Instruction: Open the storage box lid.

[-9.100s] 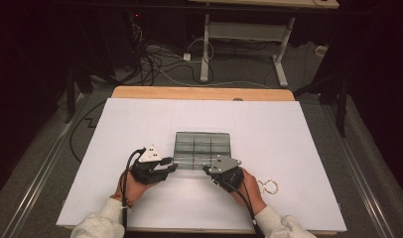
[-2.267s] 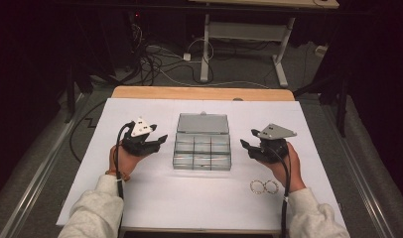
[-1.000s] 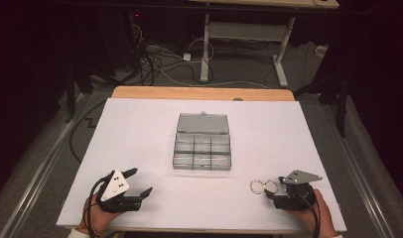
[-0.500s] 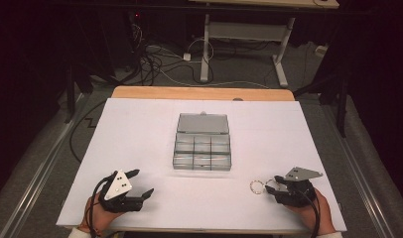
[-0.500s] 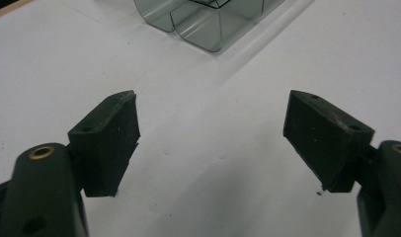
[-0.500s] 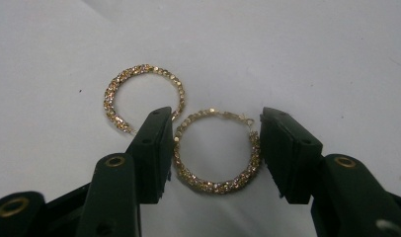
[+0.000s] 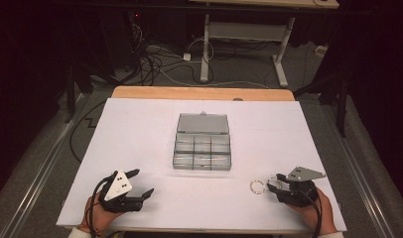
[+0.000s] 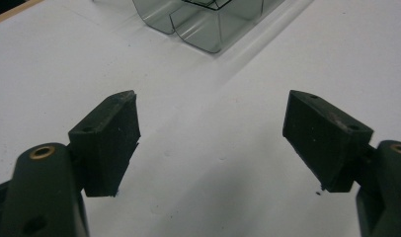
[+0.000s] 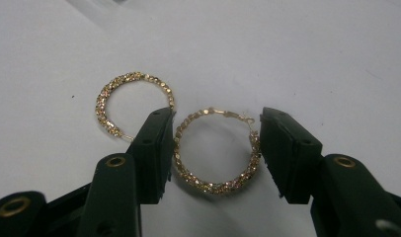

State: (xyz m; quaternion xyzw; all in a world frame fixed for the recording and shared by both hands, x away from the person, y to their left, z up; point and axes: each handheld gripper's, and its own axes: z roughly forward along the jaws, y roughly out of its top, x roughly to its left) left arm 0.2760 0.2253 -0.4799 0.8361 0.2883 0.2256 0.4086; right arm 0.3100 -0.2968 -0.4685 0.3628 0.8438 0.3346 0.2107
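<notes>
Near-left corner: the left gripper (image 7: 140, 184) rested low on the white table sheet (image 7: 140, 129), held in the person's left hand (image 7: 98, 210); its black jaws stood wide apart with bare sheet between them.
Middle: the clear grey plastic compartment box (image 7: 202, 148) lay well apart from both grippers, its lid open toward the far edge.
Open room: wide bare sheet lay between the box and the near edge, and between the two grippers.
Task's things: two gold sparkly hoop earrings lay flat on the sheet near the front-right corner.
First hoop (image 9: 216, 150): it sat between the jaws of the right gripper (image 9: 216, 155); both pads touched its rim, after the jaws had just been closing.
Second hoop (image 9: 132, 101): it lay just beside the first, outside the left-hand jaw in the right gripper view.
Pointing: the held ring's clasp faced away from the gripper; being round, it had no long axis.
Right edge: the right hand (image 7: 316, 208) sat close to the near edge.
</notes>
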